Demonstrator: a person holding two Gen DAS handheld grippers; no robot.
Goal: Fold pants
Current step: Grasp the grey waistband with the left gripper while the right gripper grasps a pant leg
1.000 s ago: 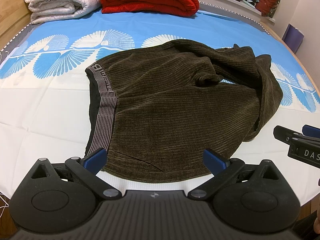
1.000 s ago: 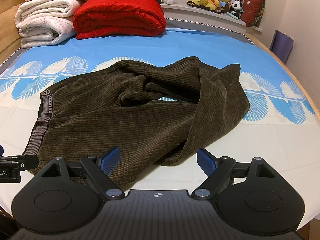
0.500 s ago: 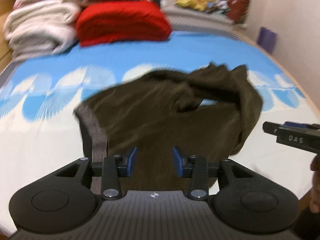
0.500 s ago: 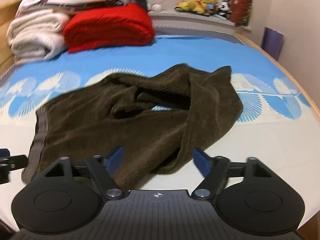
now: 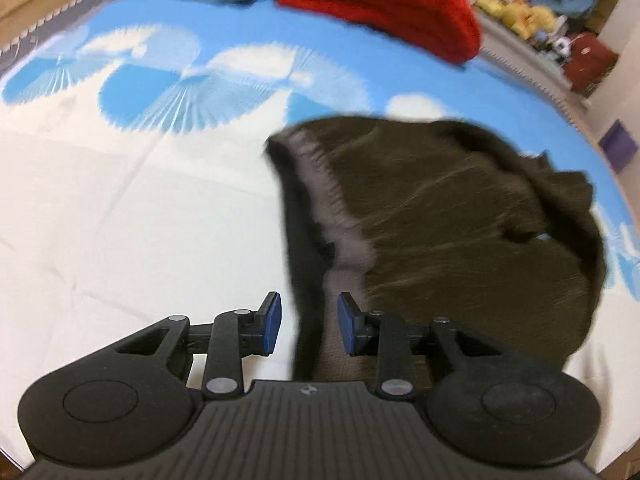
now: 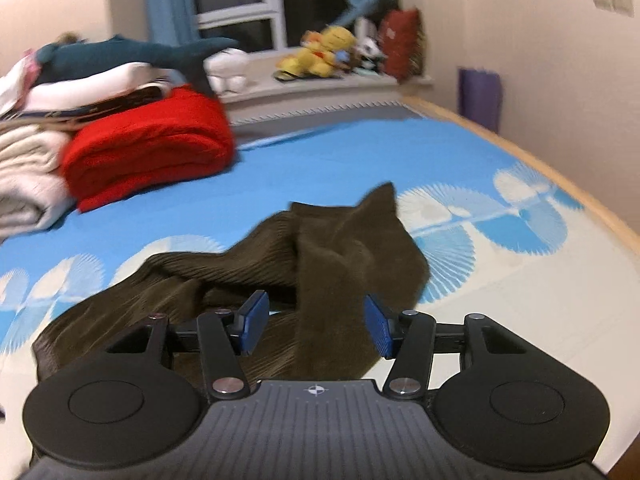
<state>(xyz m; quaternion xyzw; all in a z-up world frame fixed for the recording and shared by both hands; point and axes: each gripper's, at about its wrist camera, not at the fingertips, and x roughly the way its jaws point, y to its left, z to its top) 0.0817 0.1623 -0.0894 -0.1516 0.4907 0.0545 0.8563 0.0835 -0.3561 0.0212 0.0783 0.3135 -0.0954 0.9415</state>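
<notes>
Dark brown corduroy pants (image 5: 460,232) lie crumpled on the blue and white bedsheet (image 5: 120,220). Their grey waistband (image 5: 340,216) runs toward my left gripper (image 5: 309,322). Its jaws are closing, with the waistband's near end between the blue pads (image 5: 272,320) and a gap still showing beside the cloth. In the right wrist view a twisted pant leg (image 6: 348,256) lies between the blue pads (image 6: 378,332) of my right gripper (image 6: 316,326). Those jaws are closing too and are clear of the cloth.
A folded red blanket (image 6: 152,148) and white bedding (image 6: 24,184) are stacked at the head of the bed. Plush toys (image 6: 320,56) sit on the windowsill. The bed's wooden edge (image 6: 560,184) curves along the right, with a purple roll (image 6: 480,96) behind it.
My left gripper swung left and down to the waistband end and its jaws narrowed a lot. My right gripper moved over the pant leg, tilted up and narrowed. The right gripper left the left view.
</notes>
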